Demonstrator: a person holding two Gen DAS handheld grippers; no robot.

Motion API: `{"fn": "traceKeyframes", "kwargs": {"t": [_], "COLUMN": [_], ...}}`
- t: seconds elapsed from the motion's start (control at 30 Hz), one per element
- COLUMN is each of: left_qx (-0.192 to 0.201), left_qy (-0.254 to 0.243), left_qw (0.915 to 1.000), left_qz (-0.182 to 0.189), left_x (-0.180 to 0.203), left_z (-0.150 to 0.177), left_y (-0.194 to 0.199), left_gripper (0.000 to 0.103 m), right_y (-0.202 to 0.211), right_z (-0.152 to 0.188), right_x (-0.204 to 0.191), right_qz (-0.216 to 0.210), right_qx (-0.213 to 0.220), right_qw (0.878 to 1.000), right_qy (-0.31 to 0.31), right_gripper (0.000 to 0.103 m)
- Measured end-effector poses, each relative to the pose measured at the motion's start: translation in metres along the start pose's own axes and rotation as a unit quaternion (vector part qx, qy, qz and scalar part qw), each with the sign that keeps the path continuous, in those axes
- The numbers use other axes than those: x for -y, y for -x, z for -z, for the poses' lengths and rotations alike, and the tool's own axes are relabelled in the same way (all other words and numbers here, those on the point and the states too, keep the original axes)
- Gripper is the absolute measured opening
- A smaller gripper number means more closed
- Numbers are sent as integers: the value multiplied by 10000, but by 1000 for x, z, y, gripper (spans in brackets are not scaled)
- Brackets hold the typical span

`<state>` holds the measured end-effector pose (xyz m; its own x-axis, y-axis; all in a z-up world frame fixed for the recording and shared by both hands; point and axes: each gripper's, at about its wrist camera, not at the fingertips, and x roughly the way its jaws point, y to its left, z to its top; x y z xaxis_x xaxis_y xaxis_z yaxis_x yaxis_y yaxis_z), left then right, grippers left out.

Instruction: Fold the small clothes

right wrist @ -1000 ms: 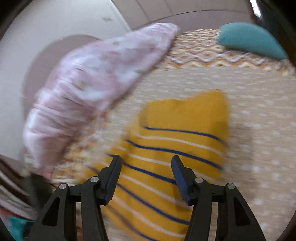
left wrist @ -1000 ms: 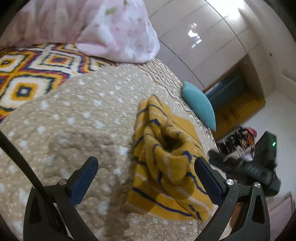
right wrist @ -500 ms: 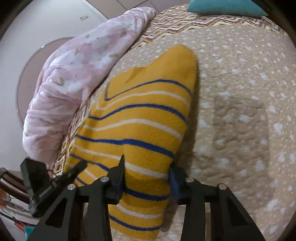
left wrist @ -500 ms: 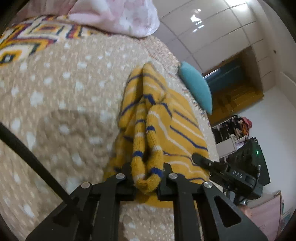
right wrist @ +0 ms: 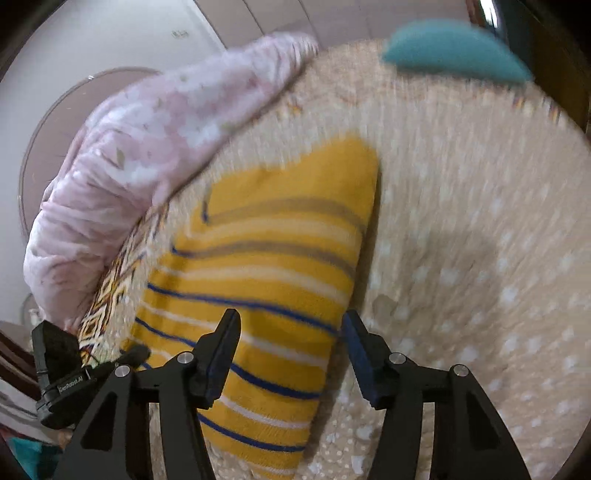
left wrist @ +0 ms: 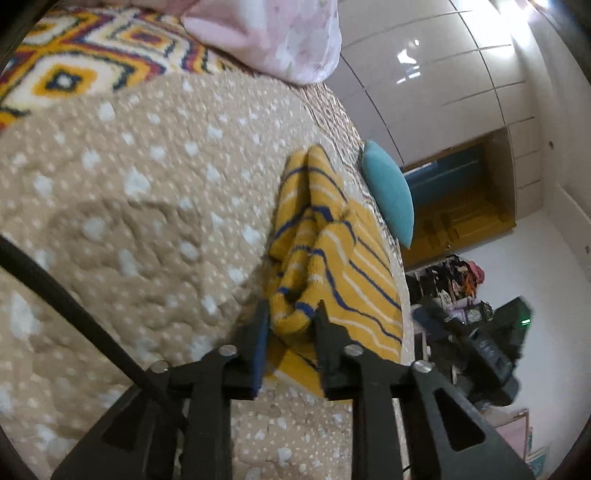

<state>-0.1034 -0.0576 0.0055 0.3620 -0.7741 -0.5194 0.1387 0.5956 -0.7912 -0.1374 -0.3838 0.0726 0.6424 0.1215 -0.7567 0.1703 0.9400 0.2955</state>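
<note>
Left wrist view: the left gripper (left wrist: 290, 325) points shallowly downward over the beige dotted bedspread (left wrist: 140, 206), its jaws narrow and opening, with a bunched roll of the yellow striped garment (left wrist: 325, 251) between the pads; the pads appear to touch the knit on both sides. The rest of the garment lies flat on the bedspread near the bed's edge, just short of a teal cushion (left wrist: 388, 195), with a pink floral quilt (left wrist: 273, 33) well beyond. The risk, as a judgement: as the jaws part, the gathered roll may slump unevenly and leave a lumpy, skewed fold, or a pad may snag the loose knit and drag the layer out of line when the hand backs away. Right wrist view (motion-blurred): the right gripper (right wrist: 290, 352) tilts more steeply downward above the garment's near end, its jaws about half spread and opening; they straddle the garment's edge and grip nothing. The risk here: the edge, lying near the side of the bed, could slide if the fingers brush it.
</note>
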Motion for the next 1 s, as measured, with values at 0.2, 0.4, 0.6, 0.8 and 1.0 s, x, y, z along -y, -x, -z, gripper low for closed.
{"fn": "traceKeyframes", "kwargs": {"t": [0.2,0.4,0.6,0.8,1.0], "left_qx": [550,806,683,750,747], "left_qy": [-464,-452,-161,-311,-310], "left_qw": [9949,9889,9905,9903,9909], "left_qz": [-701,-1166,-1187,-1129,-1075], "left_x": [13,1,-13,-3,3], "left_z": [-2,-10,-18,-15,-15], "left_y": [17,23,13,9,1], "left_gripper": [40,41,41,57,69], "right_y": [-24,-105,-143,-90,-22], "right_z": [-21,-34,-28,-27,-6], "right_x": [-66,-110,-114,-85,-30], "right_qz": [8,-433,-930,-1754,-1326], "right_qx": [-70,-697,-1170,-940,-320], "right_qw": [9959,9924,9874,9800,9902], "right_qy": [905,921,529,-75,-300], "right_gripper": [39,19,21,21,62]}}
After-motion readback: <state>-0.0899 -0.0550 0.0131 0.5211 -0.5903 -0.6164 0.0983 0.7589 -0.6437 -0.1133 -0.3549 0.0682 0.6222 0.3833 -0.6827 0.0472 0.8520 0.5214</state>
